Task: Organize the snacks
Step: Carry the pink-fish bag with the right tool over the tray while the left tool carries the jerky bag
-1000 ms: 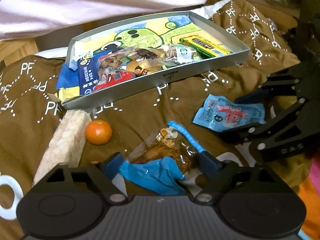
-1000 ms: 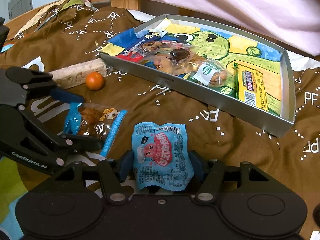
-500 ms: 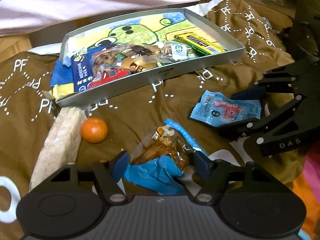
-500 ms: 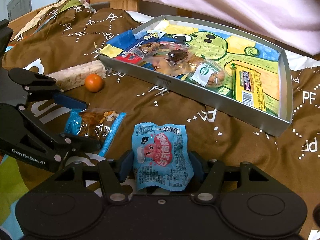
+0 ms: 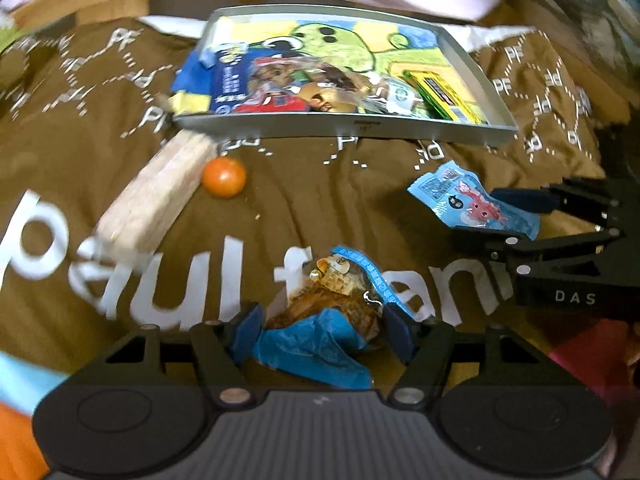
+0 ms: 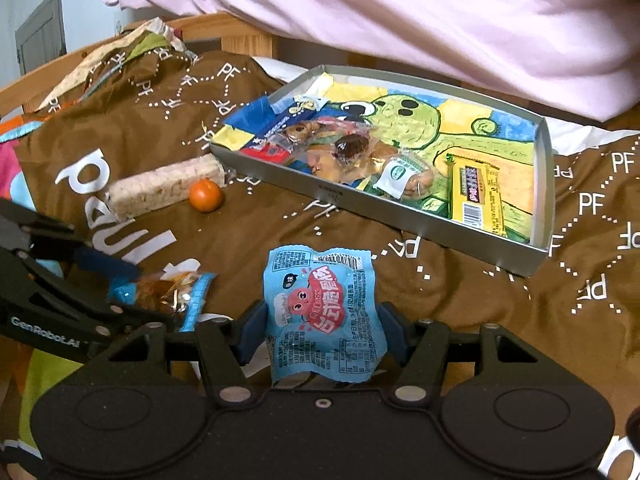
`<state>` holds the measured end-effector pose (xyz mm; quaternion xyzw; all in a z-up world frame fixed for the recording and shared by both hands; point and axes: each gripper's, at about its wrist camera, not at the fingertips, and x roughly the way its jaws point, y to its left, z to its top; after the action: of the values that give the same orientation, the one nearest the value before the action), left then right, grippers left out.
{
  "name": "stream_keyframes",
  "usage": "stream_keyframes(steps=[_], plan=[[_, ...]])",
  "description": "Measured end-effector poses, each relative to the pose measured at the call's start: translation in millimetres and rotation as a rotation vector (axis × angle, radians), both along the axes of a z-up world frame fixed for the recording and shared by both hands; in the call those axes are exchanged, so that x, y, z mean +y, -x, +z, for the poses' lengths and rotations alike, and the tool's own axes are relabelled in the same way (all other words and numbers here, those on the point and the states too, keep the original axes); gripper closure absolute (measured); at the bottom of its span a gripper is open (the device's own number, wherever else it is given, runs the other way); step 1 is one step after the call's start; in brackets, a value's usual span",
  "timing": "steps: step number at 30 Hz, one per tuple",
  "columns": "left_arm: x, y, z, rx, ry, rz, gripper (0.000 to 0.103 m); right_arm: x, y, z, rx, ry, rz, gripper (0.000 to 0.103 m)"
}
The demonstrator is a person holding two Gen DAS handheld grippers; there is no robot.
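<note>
- Left wrist view: your left claw [image 5: 322, 330] grips the brown snack bag [image 5: 332, 312].
- Your right claw [image 6: 320, 330] grips the blue crab-print packet [image 6: 322, 312].

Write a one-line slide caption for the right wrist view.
Right gripper grips a blue packet before the snack tray.

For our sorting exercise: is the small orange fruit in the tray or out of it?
Out. The orange fruit lies on the brown blanket, beside the rice cracker bar, in front of the tray.
</note>
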<state>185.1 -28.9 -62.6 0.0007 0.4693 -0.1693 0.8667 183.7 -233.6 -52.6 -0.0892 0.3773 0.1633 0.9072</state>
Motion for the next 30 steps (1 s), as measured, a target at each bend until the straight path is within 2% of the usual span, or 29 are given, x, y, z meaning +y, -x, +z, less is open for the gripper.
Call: stream_keyframes(steps=[7, 13, 23, 30], plan=[[9, 21, 11, -0.046, 0.047, 0.071, 0.034, 0, 13, 9, -0.022, -0.024, -0.009, 0.040], [15, 34, 27, -0.141, 0.101, 0.112, 0.034, 0, 31, 21, -0.063, -0.051, -0.018, 0.040], [23, 44, 58, -0.338, 0.149, 0.187, 0.034, 1, 51, 45, -0.216, -0.104, -0.015, 0.040], [26, 38, 77, -0.439, 0.166, 0.238, 0.034, -3, 53, 57, -0.335, -0.123, -0.038, 0.040]])
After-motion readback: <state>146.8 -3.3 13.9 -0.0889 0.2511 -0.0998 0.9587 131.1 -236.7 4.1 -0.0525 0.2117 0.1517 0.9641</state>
